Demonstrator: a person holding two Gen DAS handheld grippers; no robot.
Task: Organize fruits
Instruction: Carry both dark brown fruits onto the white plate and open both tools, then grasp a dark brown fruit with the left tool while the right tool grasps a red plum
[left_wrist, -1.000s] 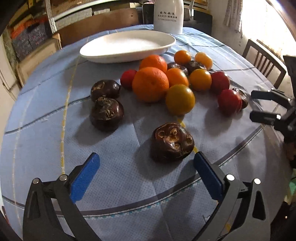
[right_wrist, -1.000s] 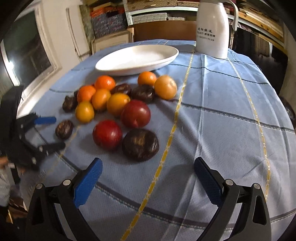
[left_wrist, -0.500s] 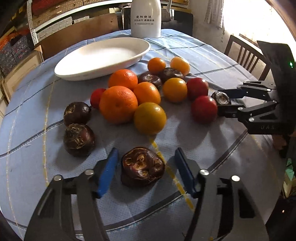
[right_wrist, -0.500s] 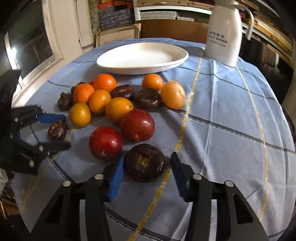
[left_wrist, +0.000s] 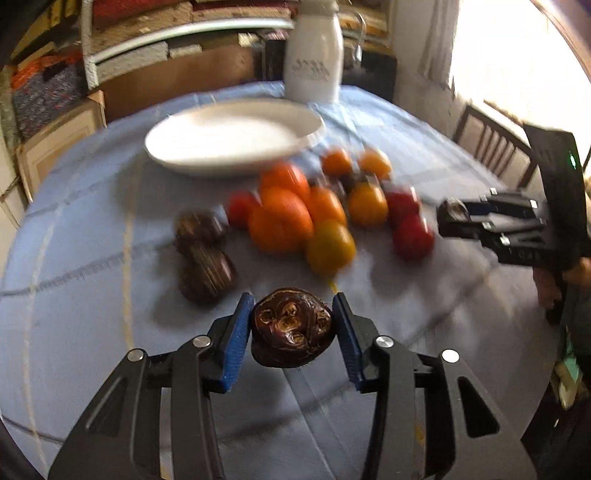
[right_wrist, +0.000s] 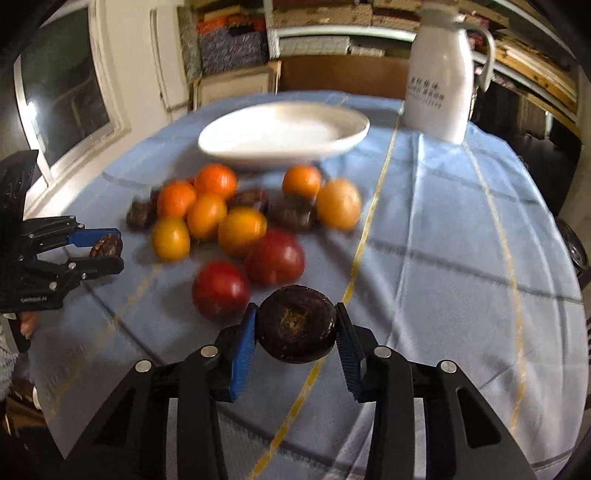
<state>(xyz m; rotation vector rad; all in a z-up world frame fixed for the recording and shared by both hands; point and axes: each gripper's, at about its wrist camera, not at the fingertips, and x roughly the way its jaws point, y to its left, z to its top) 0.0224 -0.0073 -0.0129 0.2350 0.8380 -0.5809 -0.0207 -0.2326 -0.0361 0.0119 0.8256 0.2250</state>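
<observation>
1. The left gripper (left_wrist: 292, 332) is clamped on a knobbly dark brown fruit (left_wrist: 291, 328), low at centre frame, above the blue tablecloth (left_wrist: 92, 332).
2. The right gripper (right_wrist: 295, 332) pinches a round dark fruit (right_wrist: 296, 325), bottom centre of its view.
3. Oranges (right_wrist: 215, 180) and red fruits (right_wrist: 274, 257) lie mid-frame, blurred.
4. A white plate (right_wrist: 284, 133) sits beyond them, a white jug (right_wrist: 439, 92) at upper right.

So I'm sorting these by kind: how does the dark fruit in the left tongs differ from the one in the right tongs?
The left tongs' fruit is lumpy, its near face showing several tan knobs. The right tongs' fruit is rounder and smoother, with one central tan scar. Both are dark brown and clamped between blue pads.
</observation>
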